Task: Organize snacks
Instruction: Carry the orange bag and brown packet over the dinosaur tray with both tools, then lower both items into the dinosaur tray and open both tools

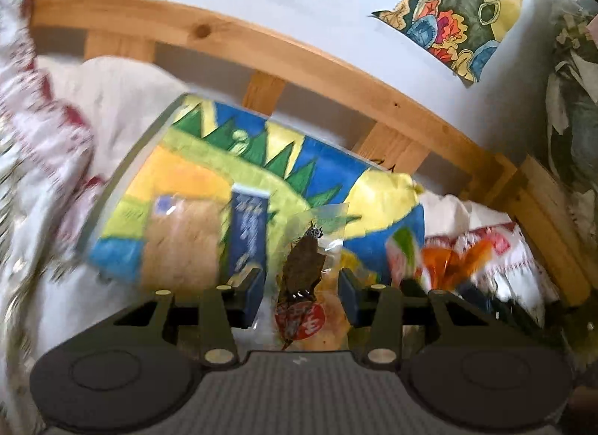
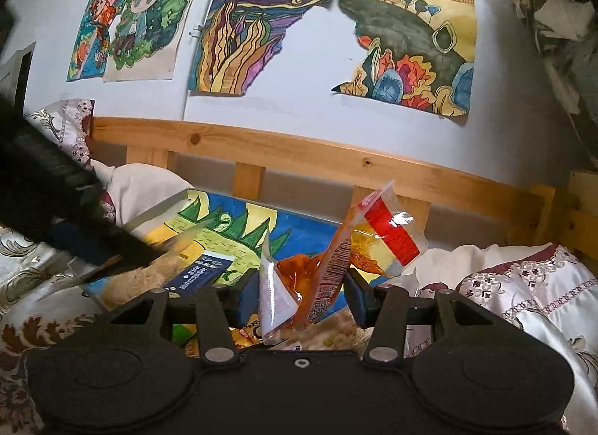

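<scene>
the landmark is the painted board with green spiky trees on blue and yellow (image 1: 239, 169), lying on the pale embroidered bedding (image 2: 523, 296) in front of the wooden slatted headboard (image 2: 299, 151); the left gripper (image 1: 302, 293) holds its blue pads partly apart, and a clear packet with a dark dried snack and a red round label (image 1: 302, 278) stands between them, above the board's near edge; the picture does not show whether the pads press on it; the right gripper (image 2: 301, 298) is likewise partly open, with a clear orange packet with a red band and a barcode (image 2: 358, 248) and a white folded sachet (image 2: 274, 285) rising between its fingers, over the board's near right corner; contact with the pads cannot be told; a tan biscuit pack with a dark blue label (image 1: 209, 237) lies on the board's near left part; a dark sleeve (image 2: 48, 188) crosses left of the board.
</scene>
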